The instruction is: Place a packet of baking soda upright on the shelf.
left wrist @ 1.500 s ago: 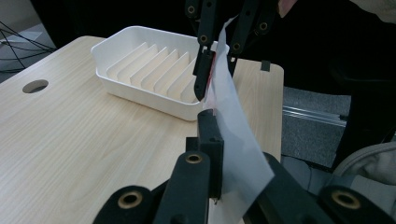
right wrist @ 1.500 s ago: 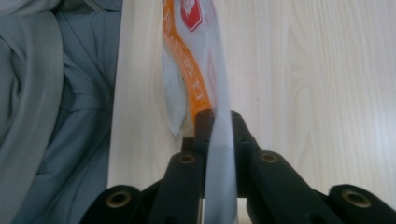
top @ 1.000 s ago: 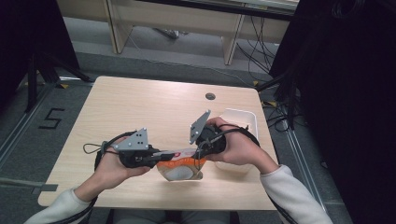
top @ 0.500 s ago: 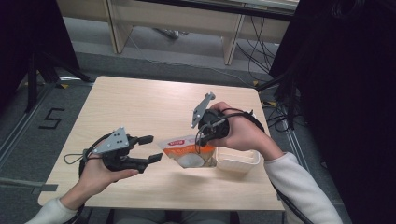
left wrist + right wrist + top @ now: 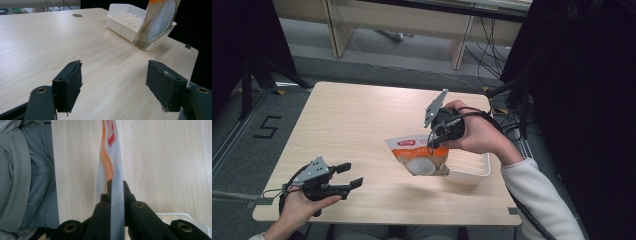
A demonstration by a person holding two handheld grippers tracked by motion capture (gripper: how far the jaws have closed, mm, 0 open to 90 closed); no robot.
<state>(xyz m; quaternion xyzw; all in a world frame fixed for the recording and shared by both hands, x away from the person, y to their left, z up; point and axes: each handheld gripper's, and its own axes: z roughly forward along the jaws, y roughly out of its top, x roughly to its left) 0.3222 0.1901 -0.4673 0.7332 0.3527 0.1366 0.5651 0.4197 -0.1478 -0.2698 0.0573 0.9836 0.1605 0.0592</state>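
Observation:
An orange and white snack pouch [image 5: 418, 155] hangs above the table, pinched at its right edge by my right gripper [image 5: 432, 143], which is shut on it. In the right gripper view the pouch [image 5: 111, 157] runs edge-on up from between the closed jaws. The left gripper view catches the pouch [image 5: 157, 22] hanging over the near end of the white tray [image 5: 125, 21]. My left gripper [image 5: 351, 176] is open near the table's front left corner, apart from the pouch, with nothing between its pads [image 5: 68, 85].
The white ribbed tray [image 5: 469, 167] sits at the front right of the wooden table [image 5: 352, 120], just under and behind the pouch. A round cable hole [image 5: 77, 15] lies at the far side. The person's grey clothing [image 5: 25, 177] lies below the table's near edge.
The left gripper let go of the pouch and drew back to the front left, opening. The right gripper lifted the pouch and carried it toward the tray.

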